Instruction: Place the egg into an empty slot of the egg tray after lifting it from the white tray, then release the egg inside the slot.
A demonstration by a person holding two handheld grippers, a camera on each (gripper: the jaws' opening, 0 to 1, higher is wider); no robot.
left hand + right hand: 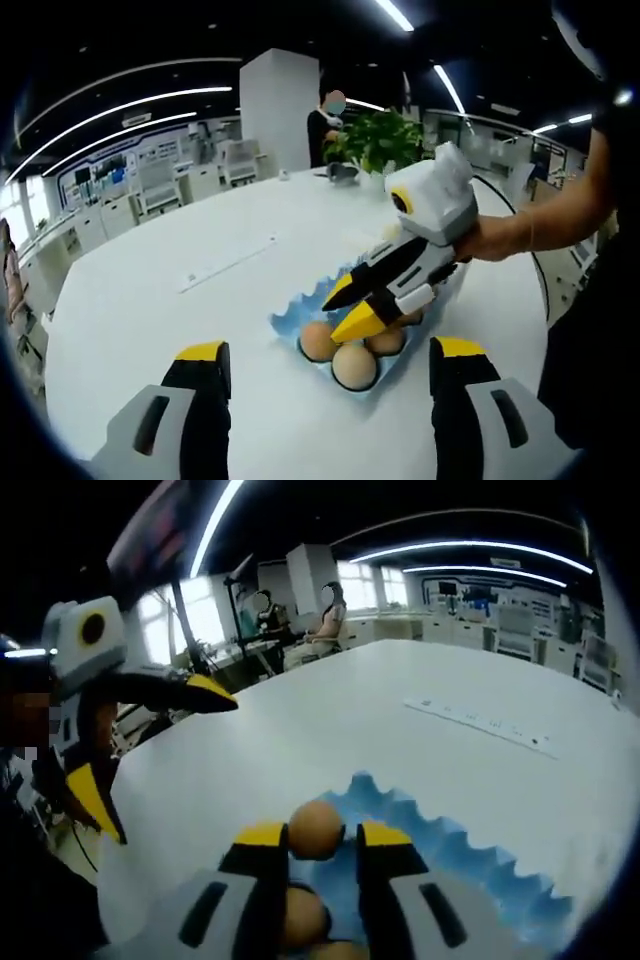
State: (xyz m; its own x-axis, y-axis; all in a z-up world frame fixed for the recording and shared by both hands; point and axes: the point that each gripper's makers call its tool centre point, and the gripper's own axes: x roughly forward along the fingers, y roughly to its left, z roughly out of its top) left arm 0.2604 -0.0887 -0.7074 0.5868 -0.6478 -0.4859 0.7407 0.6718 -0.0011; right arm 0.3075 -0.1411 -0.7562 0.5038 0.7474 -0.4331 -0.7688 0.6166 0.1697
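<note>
The right gripper (316, 842) is pinching an egg (316, 828) between its yellow tips, holding it just above the blue egg tray (470, 865). In the right gripper view the egg is sitting crosswise between the jaws, looking nearly round, so I cannot tell which way its long axis is lying or which end is pointing down. Below it, between the jaws, another egg (300, 917) is resting in the tray.

From the left gripper view, the right gripper (362, 312) is reaching down over the egg tray (300, 322) from its far right side, held by a person's hand (487, 238), and its tips are hanging close over the eggs in the tray (352, 352), which are clustered at the tray's near end. The slots on the tray's far side are mostly hidden behind the gripper.

The left gripper (330, 352) is hovering short of the tray's near edge with its jaws standing wide apart and nothing between them.

The tray is sitting on a broad white table (170, 310). On the tray's far left the tabletop is lying bare up to a thin white strip (228, 264); the table's edge is well apart from the tray on every side I can see. A potted plant (380, 140) is standing beyond the tray's far side.
</note>
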